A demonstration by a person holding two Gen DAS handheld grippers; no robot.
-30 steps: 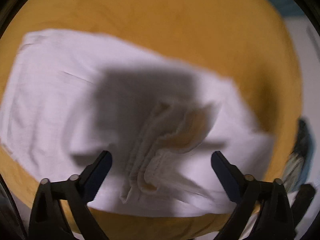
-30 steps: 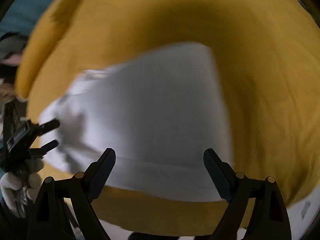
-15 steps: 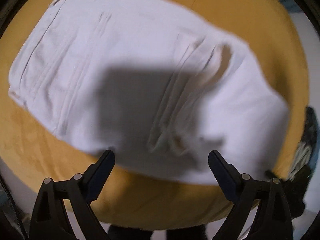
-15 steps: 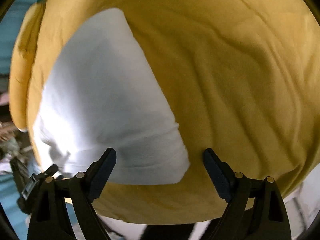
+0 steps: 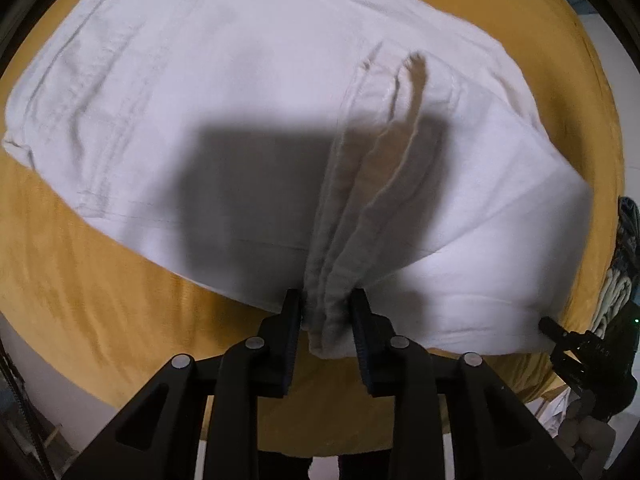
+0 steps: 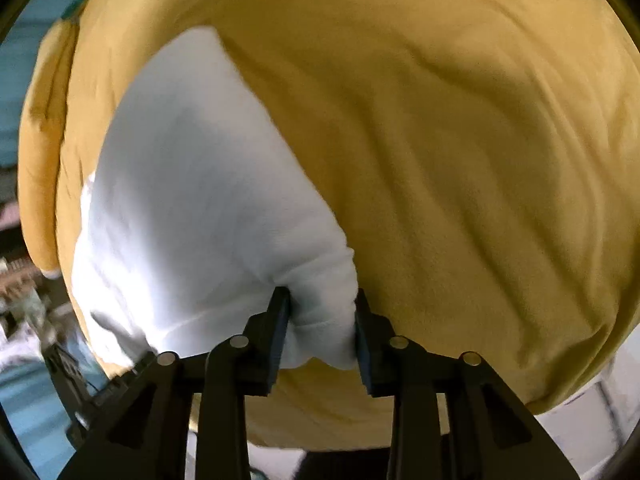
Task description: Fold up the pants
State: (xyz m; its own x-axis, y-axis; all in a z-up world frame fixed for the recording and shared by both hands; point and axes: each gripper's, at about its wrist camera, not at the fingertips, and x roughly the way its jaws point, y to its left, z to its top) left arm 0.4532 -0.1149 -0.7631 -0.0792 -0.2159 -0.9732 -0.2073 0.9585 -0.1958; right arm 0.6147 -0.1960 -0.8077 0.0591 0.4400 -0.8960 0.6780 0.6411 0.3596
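The white pants (image 5: 248, 92) lie spread on a yellow cover (image 5: 92, 288), partly folded, near edge toward both cameras. The left tongs (image 5: 326, 312) are closing on a bunched ridge of layered hem at the near edge; cloth fills the gap and both pads press it. The right tongs (image 6: 322, 312) are likewise closing on a rounded corner of the pants (image 6: 188, 208), fabric gathered between the pads. Judgement: the step in hand is securing two grips along one edge before carrying it over. To do it well, each grip should take every layer of the stack, not the top ply alone; the left bundle shows several loose edges that could slip free. Both should lift together and level, keeping the edge taut between them so the fold line falls straight, and should lay the cloth down before letting go. The left view shows the waistband seams and stitching at far left, a rectangular shadow (image 5: 256, 184) over the middle, and the other tool's dark tip at the right margin. The right view shows none of these, but reveals the broad rumpled cover (image 6: 460, 140) beyond the pants and its rolled edge at left.
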